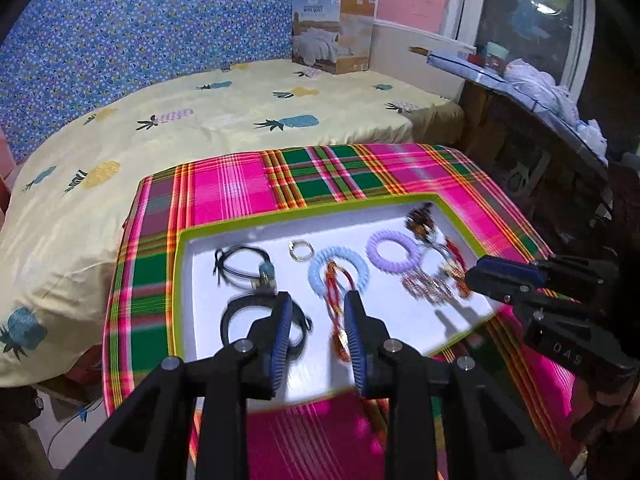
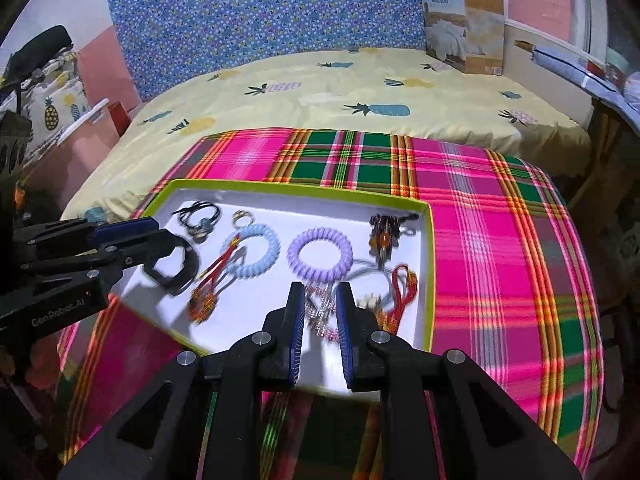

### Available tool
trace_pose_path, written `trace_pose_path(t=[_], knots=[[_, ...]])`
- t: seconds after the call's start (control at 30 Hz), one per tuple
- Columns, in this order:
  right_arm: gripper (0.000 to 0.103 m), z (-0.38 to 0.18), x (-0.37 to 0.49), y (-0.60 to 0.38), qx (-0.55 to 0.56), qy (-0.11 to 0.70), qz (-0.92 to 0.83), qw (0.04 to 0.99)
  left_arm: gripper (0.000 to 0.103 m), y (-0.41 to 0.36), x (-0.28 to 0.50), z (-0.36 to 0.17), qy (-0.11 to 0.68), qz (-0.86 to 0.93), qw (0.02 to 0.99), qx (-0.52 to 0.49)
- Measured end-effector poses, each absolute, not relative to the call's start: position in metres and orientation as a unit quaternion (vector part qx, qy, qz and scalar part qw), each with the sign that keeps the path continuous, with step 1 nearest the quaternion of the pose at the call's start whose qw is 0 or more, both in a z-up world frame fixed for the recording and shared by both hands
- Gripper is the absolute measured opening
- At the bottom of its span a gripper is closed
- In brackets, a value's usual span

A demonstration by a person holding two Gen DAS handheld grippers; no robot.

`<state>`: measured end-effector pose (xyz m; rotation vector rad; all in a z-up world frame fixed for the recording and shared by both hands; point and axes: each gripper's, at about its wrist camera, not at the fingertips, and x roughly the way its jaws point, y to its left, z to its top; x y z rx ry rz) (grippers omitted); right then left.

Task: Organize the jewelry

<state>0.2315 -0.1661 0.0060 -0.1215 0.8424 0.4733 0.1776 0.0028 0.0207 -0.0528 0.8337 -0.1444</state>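
Observation:
A white tray with a lime rim [image 1: 180,288] holds the jewelry on a plaid cloth. My left gripper [image 1: 319,308] hovers open over its near side, nothing between the pads. Below it lie a red-gold thread bracelet [image 1: 338,304] and a black bangle [image 1: 240,316]. Farther in are a blue spiral band [image 1: 338,272] and a purple one [image 1: 394,254]. My right gripper [image 2: 321,300] hangs above a pink beaded bracelet [image 2: 322,308], jaws narrowly apart and holding nothing. A red cord [image 2: 404,292] and a dark beaded piece [image 2: 384,236] lie to its right. The left gripper [image 2: 160,232] shows at the tray's left.
The plaid-covered table [image 2: 500,220] stands against a bed with a pineapple sheet [image 1: 200,120]. A bedding box [image 1: 334,32] leans at the bed's far corner. A cluttered shelf [image 1: 540,80] runs along the right. A metal ring [image 1: 301,249] and a black cord bracelet [image 1: 240,260] lie in the tray.

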Motion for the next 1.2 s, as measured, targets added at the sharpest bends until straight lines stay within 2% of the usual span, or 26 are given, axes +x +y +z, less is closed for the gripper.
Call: trace_pose_path(t=[0.67,0.73,0.8,1.2], knots=[[0.017,0.018,0.111,-0.170,-0.060,0.378,0.247,0.890,0.029,-0.002,0.067,0.024,0.388,-0.037,0.920,-0.045],[0.019,0.017,0.105,-0.171,-0.058,0.379,0.245,0.890,0.029,-0.001,0.061,0.023,0.387,-0.032,0.920,-0.047],[0.030,0.016,0.101,-0.173,-0.056,0.380,0.245,0.890,0.029,-0.001,0.056,0.022,0.387,-0.029,0.921,-0.048],[0.031,0.014,0.092,-0.172,-0.063,0.381,0.243,0.890,0.029,-0.005,0.045,0.016,0.388,-0.019,0.920,-0.047]])
